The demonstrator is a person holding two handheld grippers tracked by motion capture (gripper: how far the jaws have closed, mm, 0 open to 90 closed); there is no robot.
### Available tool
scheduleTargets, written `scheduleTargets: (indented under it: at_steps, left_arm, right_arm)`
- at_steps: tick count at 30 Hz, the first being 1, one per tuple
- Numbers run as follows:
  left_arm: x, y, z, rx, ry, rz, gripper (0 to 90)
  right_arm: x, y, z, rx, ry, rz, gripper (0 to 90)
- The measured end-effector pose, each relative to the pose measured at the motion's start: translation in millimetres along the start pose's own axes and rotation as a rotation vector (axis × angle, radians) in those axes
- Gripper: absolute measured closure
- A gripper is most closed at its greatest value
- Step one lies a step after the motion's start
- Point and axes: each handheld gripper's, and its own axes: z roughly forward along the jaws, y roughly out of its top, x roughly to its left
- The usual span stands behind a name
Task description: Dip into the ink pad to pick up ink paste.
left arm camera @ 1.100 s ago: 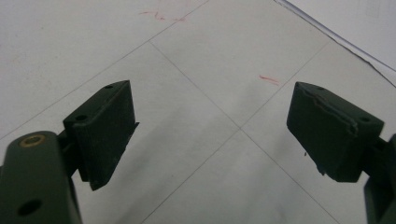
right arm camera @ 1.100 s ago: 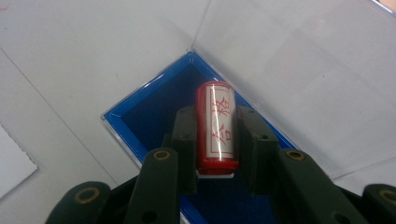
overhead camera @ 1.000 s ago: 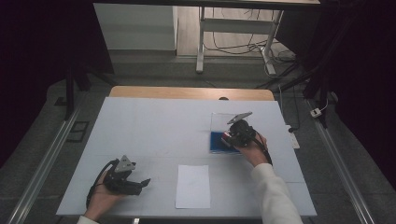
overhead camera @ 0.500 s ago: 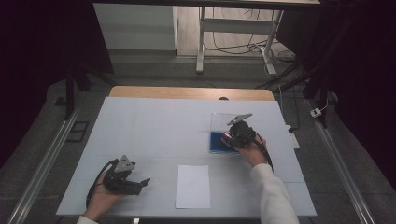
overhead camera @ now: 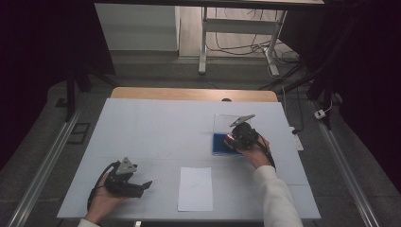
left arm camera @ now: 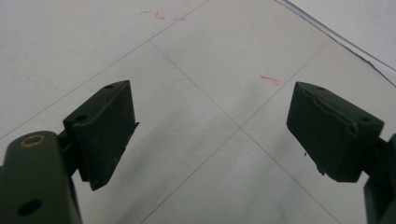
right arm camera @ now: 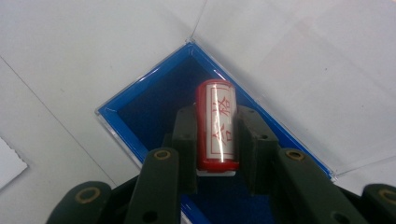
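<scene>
Red cylindrical stamp (right arm camera: pixel 216 127), with a white label bearing red characters, sits clamped between the pads of the right tongs (right arm camera: pixel 215 140); the pads press on both its sides, so the right tongs are closed on it; the stamp is poised over the blue ink pad (right arm camera: pixel 154 105), which lies in a shallow clear-edged case with its transparent lid (right arm camera: pixel 299 60) folded open flat on the worktop (overhead camera: pixel 156 127); whether the stamp's lower end touches the blue surface cannot be told. In the high view the right tongs (overhead camera: pixel 232 140) are over the near part of that blue pad (overhead camera: pixel 218 144), on the right half of the worktop, with the clear lid (overhead camera: pixel 224 124) lying just beyond; the right hand (overhead camera: pixel 255 150) grips the tool from the near side, its white sleeve running down to the bottom edge. A white sheet of paper (overhead camera: pixel 195 188) lies near the front edge, between the two hands and well apart from the pad. The left tongs (overhead camera: pixel 143 186) rest low at the front left corner, held in the left hand (overhead camera: pixel 105 198); in the left gripper view the left tongs (left arm camera: pixel 210 135) stand wide apart with nothing between them, above bare worktop (left arm camera: pixel 196 60) crossed by thin seams and a few faint red marks (left arm camera: pixel 270 80).
</scene>
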Motion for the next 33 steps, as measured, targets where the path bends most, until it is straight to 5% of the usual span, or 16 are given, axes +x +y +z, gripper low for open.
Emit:
scheduleTargets:
  at_steps: [11, 14, 17, 20, 33]
  left_arm:
    - [0.5, -0.5, -1.3, -0.006, 0.002, -0.007, 15.8]
    - [1.9, -1.2, -2.3, -0.014, 0.003, -0.017, 15.9]
    - [2.4, -1.5, -1.5, -0.009, 0.005, -0.019, 15.9]
    - [1.4, -1.3, -1.5, -0.01, 0.005, -0.014, 15.9]
    - [2.1, -1.4, -1.4, -0.006, 0.007, -0.012, 15.9]
  right_arm:
    - [-3.5, -2.9, -1.5, -0.033, 0.019, 0.019, 70.5]
    - [-6.9, -4.1, -5.7, -0.062, 0.041, 0.013, 70.3]
    - [-10.1, -8.4, -11.5, -0.157, 0.072, 0.074, 70.3]
    - [-11.5, -9.1, -17.8, -0.185, 0.067, 0.077, 70.3]
    - [-16.0, -20.1, -22.7, -0.225, 0.086, 0.091, 70.2]
